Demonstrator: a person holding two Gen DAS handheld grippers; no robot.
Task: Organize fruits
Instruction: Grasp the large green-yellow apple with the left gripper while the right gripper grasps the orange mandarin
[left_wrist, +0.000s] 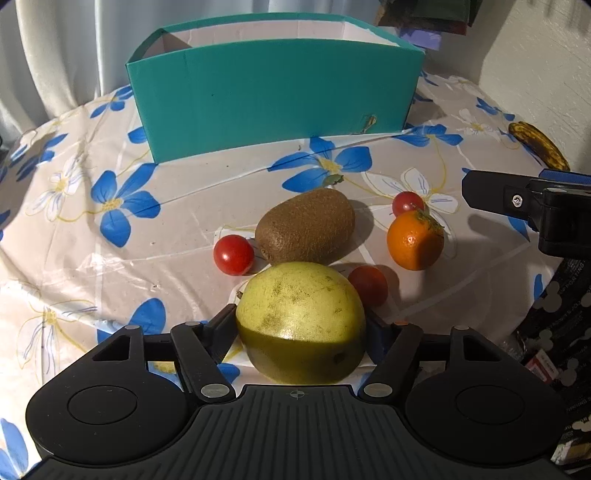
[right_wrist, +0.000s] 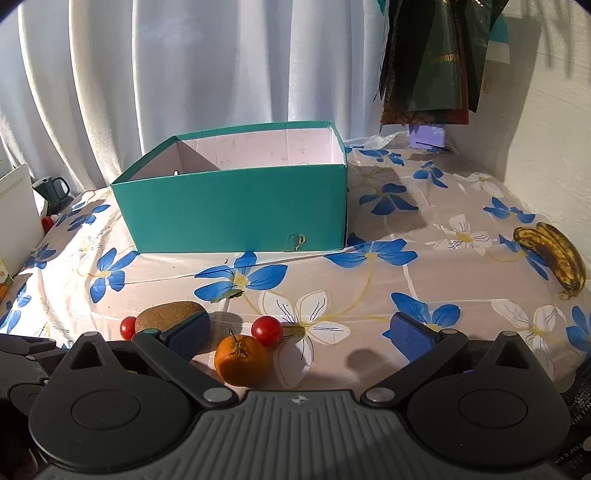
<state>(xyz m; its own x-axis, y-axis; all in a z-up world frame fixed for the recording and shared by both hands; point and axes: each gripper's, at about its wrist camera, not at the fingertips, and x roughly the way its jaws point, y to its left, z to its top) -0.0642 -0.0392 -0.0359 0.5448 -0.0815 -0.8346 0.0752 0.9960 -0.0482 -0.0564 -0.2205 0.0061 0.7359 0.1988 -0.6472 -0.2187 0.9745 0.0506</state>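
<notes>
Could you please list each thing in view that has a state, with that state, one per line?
Left gripper: closed on the green fruit.
Right gripper: open, holding nothing.
Green fruit: between the left fingers, on the tablecloth.
Teal box: open-topped, upright, no fruit visible inside.
Kiwi: loose on the cloth.
Orange: loose, stem up.
Bananas: lying apart, brown-spotted.

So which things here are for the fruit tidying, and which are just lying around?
For the job: green fruit between the left tool's fingers, kiwi, orange, three cherry tomatoes, bananas, teal box, right tool.

Just lying about: mug, purple block, hanging cloths, curtain.
</notes>
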